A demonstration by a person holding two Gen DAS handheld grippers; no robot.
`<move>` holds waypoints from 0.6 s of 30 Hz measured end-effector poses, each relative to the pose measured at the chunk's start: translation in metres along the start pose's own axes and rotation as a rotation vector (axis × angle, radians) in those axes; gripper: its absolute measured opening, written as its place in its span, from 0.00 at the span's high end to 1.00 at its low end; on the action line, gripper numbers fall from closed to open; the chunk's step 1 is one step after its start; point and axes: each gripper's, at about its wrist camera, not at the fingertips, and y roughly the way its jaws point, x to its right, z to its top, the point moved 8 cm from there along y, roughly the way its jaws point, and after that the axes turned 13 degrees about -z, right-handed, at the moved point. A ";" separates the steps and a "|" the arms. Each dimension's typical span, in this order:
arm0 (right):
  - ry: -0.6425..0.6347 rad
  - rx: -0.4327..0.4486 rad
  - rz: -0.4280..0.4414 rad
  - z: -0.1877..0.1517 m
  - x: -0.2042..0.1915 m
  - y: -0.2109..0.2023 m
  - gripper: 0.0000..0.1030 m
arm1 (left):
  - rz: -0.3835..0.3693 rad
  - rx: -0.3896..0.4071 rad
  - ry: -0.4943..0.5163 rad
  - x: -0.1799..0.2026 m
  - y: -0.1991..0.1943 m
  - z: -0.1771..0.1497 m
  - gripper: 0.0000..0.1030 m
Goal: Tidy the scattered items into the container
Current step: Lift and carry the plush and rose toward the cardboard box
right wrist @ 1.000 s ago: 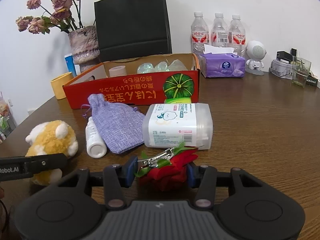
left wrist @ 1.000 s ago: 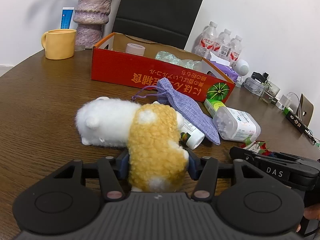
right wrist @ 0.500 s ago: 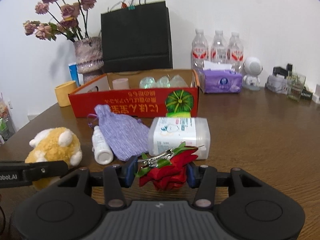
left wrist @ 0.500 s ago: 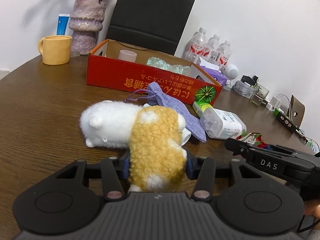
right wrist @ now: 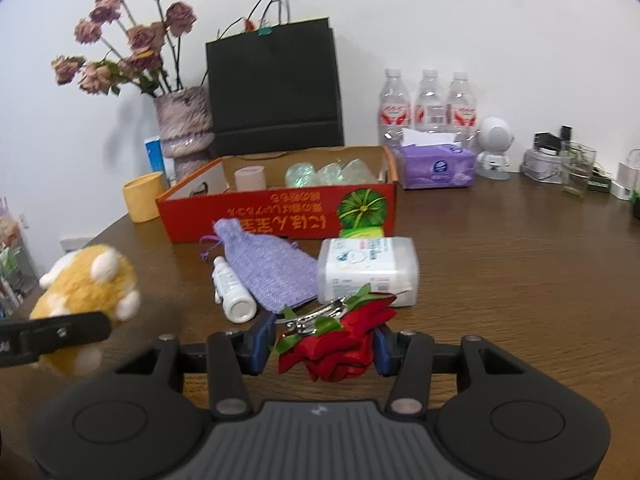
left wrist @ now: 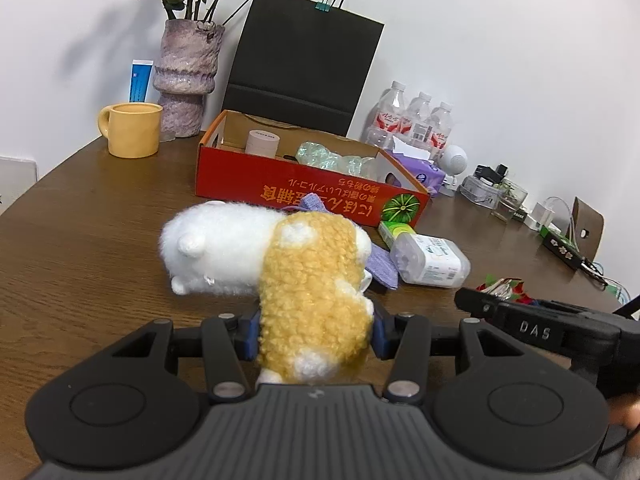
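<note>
Two items are in hand at once. The left gripper (left wrist: 316, 330) has its jaws closed on the plush toy (left wrist: 296, 276), squeezing the yellow body near its rear, while the white head end sticks out unsupported. The right gripper (right wrist: 320, 346) has its jaws closed on the red fabric rose (right wrist: 340, 344), whose metal clip faces the red box (right wrist: 280, 212).

Both are held in front of the red box, on the near side of its printed wall, above the table (right wrist: 500, 280). The plush looks light and very soft, so it likely compresses and may sag; a grip around the middle of the body seems safest. The rose looks light and floppy too, best held by its bunched petals.

Just in front of the red box lie a purple pouch (right wrist: 268, 268), a small white bottle (right wrist: 232, 290) and a wipes pack (right wrist: 366, 268), still to be put away.
</note>
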 end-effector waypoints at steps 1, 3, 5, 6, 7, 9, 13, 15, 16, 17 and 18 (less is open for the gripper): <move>0.004 -0.001 -0.002 0.001 0.001 -0.003 0.54 | -0.006 0.000 -0.001 0.001 -0.004 0.001 0.51; 0.015 0.005 -0.002 0.003 0.004 -0.013 0.54 | -0.021 0.002 -0.001 0.005 -0.011 0.001 0.51; 0.022 0.009 0.003 0.004 0.005 -0.022 0.54 | -0.036 0.007 0.007 0.010 -0.018 0.001 0.51; 0.022 0.010 0.005 0.005 0.004 -0.026 0.54 | -0.042 0.009 0.008 0.012 -0.021 0.002 0.51; 0.019 0.009 0.005 0.005 0.004 -0.029 0.54 | -0.048 0.011 0.006 0.014 -0.024 0.002 0.51; 0.015 0.004 0.007 0.008 0.001 -0.034 0.54 | -0.059 0.011 -0.016 0.015 -0.028 0.003 0.51; 0.017 0.015 0.022 0.017 -0.003 -0.048 0.54 | -0.072 -0.001 -0.047 0.014 -0.037 0.007 0.51; 0.015 0.027 0.026 0.022 -0.006 -0.056 0.54 | -0.066 -0.002 -0.026 0.017 -0.041 0.009 0.51; 0.010 0.032 0.034 0.024 -0.008 -0.060 0.54 | -0.070 -0.011 -0.021 0.019 -0.042 0.010 0.51; 0.005 0.036 0.043 0.026 -0.010 -0.063 0.54 | -0.078 -0.027 -0.021 0.020 -0.043 0.011 0.51; -0.001 0.040 0.053 0.028 -0.012 -0.067 0.54 | -0.086 -0.042 -0.021 0.021 -0.044 0.012 0.51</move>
